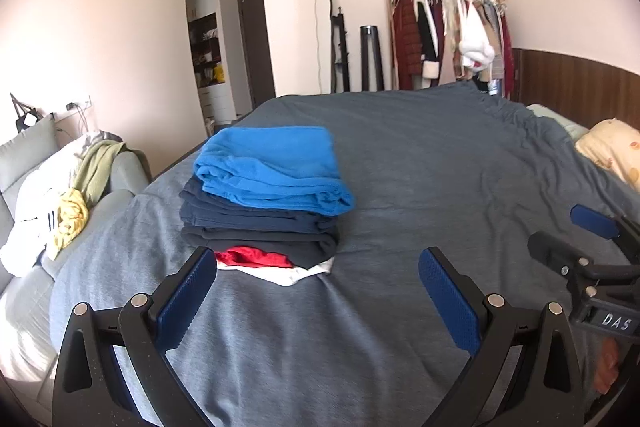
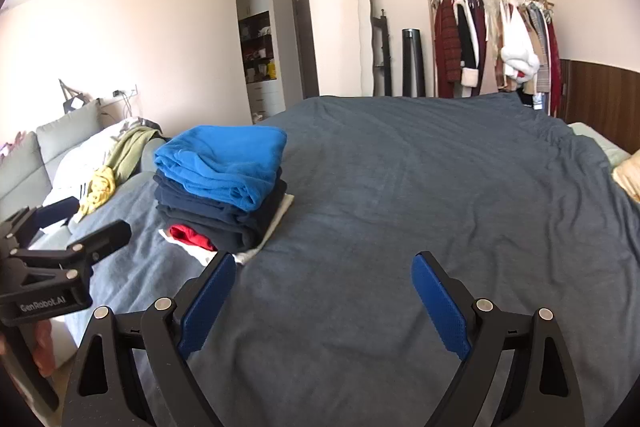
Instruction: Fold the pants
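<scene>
A: I'm holding the left gripper (image 1: 318, 291) and right gripper (image 2: 324, 293) spread apart, gripping nothing.

B: Pants?

A: The folded stack (image 1: 266, 195) is sitting at eleven o'clock on the bed (image 1: 440, 167). I'm judging the next pair needs fetching, pinched at the waistband.

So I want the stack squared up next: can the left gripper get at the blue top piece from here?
Probably yes. The left gripper is open and empty, the blue piece lies uncovered on top of the stack, just beyond it, and only bare bedspread lies between.

One stack of folded clothes (image 1: 264, 199), two hand-held grippers, one clothes rack (image 1: 448, 35).
</scene>
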Demonstrator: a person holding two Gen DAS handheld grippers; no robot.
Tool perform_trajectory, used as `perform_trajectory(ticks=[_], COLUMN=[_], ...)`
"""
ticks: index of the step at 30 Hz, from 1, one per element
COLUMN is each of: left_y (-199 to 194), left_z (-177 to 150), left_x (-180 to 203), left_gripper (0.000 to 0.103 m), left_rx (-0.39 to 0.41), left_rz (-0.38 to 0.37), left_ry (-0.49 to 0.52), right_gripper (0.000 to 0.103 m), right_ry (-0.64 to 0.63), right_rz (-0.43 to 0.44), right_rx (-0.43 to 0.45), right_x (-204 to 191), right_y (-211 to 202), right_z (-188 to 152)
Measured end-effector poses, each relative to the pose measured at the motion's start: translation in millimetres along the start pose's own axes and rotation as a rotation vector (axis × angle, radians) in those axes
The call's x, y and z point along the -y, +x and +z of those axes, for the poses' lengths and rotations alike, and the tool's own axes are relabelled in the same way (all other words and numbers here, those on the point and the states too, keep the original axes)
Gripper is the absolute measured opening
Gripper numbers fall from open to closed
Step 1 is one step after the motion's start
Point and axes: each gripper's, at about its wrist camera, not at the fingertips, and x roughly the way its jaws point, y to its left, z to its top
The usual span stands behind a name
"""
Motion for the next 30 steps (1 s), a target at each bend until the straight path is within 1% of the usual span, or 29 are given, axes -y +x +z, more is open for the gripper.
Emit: perform_trajectory(ticks=[6,15,18,24,30], left_y=[-15.0,-27.3,-30.8,-36.2,-39.2], left_z=[-5.3,-12.5,-13.9,-13.2,-12.9], left_x=[3.7,7.4,9.2,14.4,12.1], left_gripper=[0.103,0.103,0.103,0.103,0.103], left_rx=[0.000,-0.017,-0.014,0.001,0.007], left_rz=[0.009,-0.005,-0.014,-0.002,-0.004], left_ry=[-0.011,-0.038,-0.042,-0.024,-0.035], right_gripper=[0.091,0.091,0.091,0.091,0.091], right_ry=[-0.009,-0.016,-0.019,-0.017,-0.015], right_rz=[-0.019,-0.017,-0.017,-0.020,-0.028], right_rx=[0.012,0.018,0.019,0.015,0.019], right_x=[2.3,5.3,6.3,9.0,10.4], right_y=[-22.4,-42.0,-46.5,-51.9,-56.7], right_z=[-8.5,-16.7,-18.3,-22.2,-23.0])
